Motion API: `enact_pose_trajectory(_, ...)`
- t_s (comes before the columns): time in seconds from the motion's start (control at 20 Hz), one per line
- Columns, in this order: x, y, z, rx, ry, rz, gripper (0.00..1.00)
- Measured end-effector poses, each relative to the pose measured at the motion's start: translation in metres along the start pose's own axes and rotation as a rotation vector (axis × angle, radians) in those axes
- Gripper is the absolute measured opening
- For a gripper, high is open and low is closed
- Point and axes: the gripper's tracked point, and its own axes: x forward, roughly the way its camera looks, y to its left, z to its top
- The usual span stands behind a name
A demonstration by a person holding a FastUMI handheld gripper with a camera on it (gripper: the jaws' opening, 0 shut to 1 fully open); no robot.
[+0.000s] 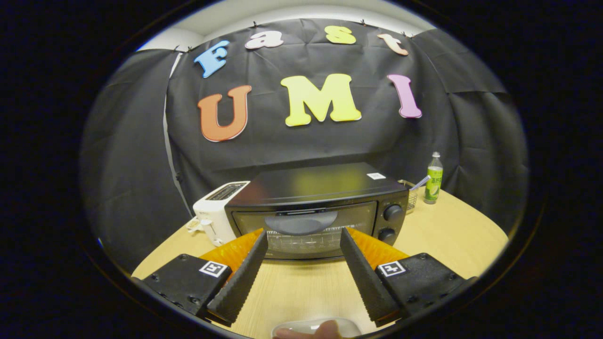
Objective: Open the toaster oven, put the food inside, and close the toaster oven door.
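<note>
In the gripper view the gripper (304, 238) hangs above the wooden table (452, 235) with its fingers spread wide and nothing between them, aimed at the toaster oven (320, 207) just ahead. The oven's door (304, 226) is up and closed, its handle (301, 221) sitting across the glass between the two fingertips. What lies behind the glass is too dim to tell — a wire rack shows faintly, food or none I cannot say, so this fits a closed oven waiting to be loaded as well as one already loaded and shut. At the near edge of the table a pale, flattish object (313, 326) lies under a fingertip of a person's hand (311, 333); whether it is the food I cannot tell. Risks, as I judge them: the handle is broad and smooth, so a shallow pinch could slip off it, and a hard pull on the door could drag the light oven forward. A white toaster (216, 212) stands touching the oven's left side, and a wire basket (411, 195) holding a striped stick sits beside a green bottle (434, 178) to the right — a wide swing could knock any of them.
</note>
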Motion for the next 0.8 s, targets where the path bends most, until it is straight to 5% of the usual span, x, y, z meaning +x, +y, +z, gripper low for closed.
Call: enact_pose_trajectory(0.8,-0.204,0.020,0.139,-0.036,-0.251,0.010,1.00)
